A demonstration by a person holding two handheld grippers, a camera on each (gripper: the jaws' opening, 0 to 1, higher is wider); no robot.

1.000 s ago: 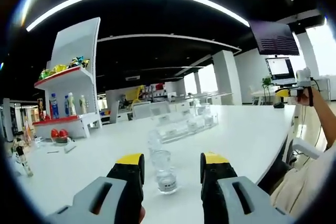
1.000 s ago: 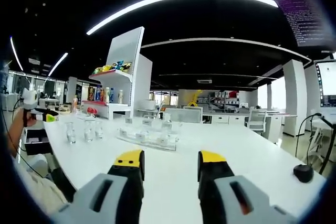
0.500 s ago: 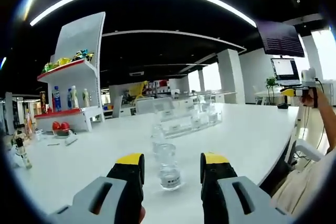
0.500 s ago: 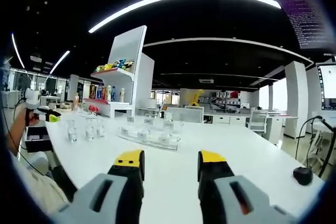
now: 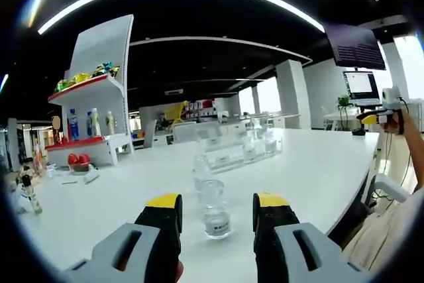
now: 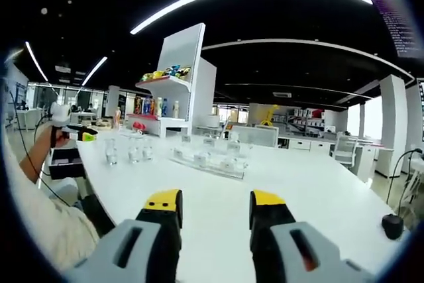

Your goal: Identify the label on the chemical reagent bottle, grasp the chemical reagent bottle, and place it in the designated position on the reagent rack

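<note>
In the left gripper view a clear glass reagent bottle (image 5: 215, 208) stands upright on the white table (image 5: 318, 170), just ahead of my open left gripper (image 5: 217, 213) and in line with the gap between its yellow-tipped jaws. More clear bottles (image 5: 199, 171) line up behind it. A transparent reagent rack (image 5: 238, 154) lies farther back. In the right gripper view my right gripper (image 6: 215, 209) is open over bare table (image 6: 318, 190), with the rack (image 6: 209, 162) ahead and three bottles (image 6: 130, 152) to its left. The left gripper (image 6: 66, 130) shows far left in a hand.
A white display shelf (image 5: 93, 124) with drink bottles and snacks stands at the back left of the table. Small items (image 5: 26, 187) lie near it. A monitor (image 5: 361, 87) sits far right. A black mouse (image 6: 392, 225) lies at the right of the table.
The right gripper view has swung left, so the rack, bottles and shelf sit further right in it. The left gripper view has barely shifted; the bottle stays between its jaws' line.
</note>
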